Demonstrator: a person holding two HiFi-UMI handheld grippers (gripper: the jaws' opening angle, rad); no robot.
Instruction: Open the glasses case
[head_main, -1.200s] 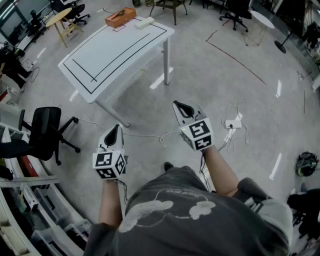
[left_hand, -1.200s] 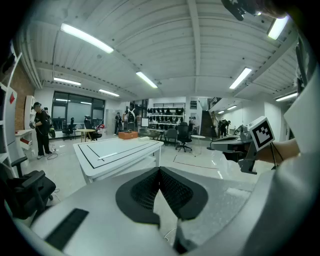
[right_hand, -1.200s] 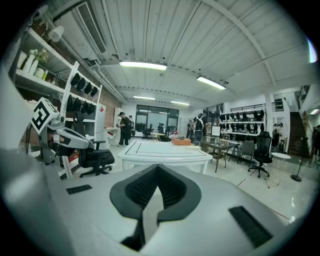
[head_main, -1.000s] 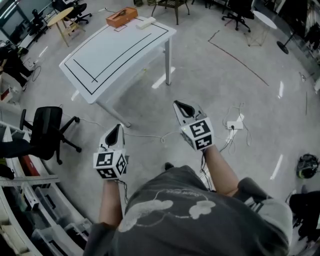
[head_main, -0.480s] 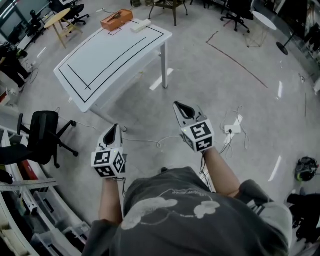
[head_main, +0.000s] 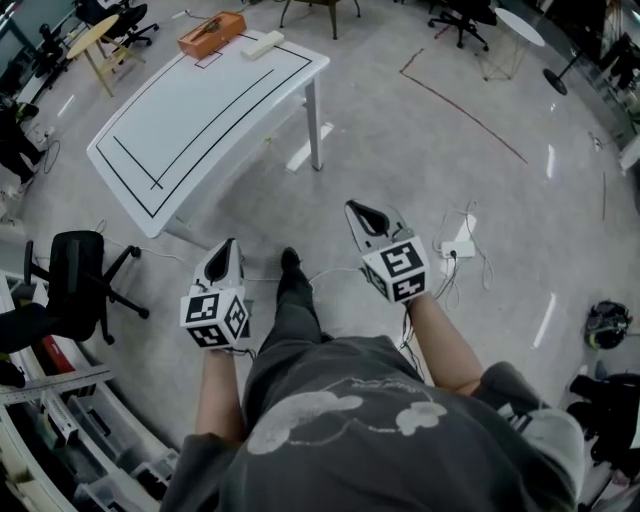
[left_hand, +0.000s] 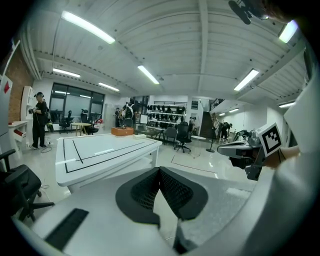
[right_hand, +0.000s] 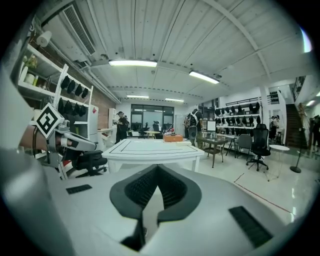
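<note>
Grippers: two; white hand-held left gripper (head_main: 228, 250) and right gripper (head_main: 358, 210), each closed tight, empty.
Table: one white black-lined table (head_main: 200, 110).
Box: one orange box (head_main: 211, 33) on it.

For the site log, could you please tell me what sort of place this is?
Probably an open-plan lab or workshop: a white table marked with black lines, a rolling office chair, and wall racks of dark gear.

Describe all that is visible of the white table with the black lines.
The white table has a smooth, rectangular top with rounded corners, looking like painted board, marked with thin black lines near its edges. White legs hold it level on the grey floor. At its far end lie an orange box and a flat white object; the rest of its top is bare.
</note>
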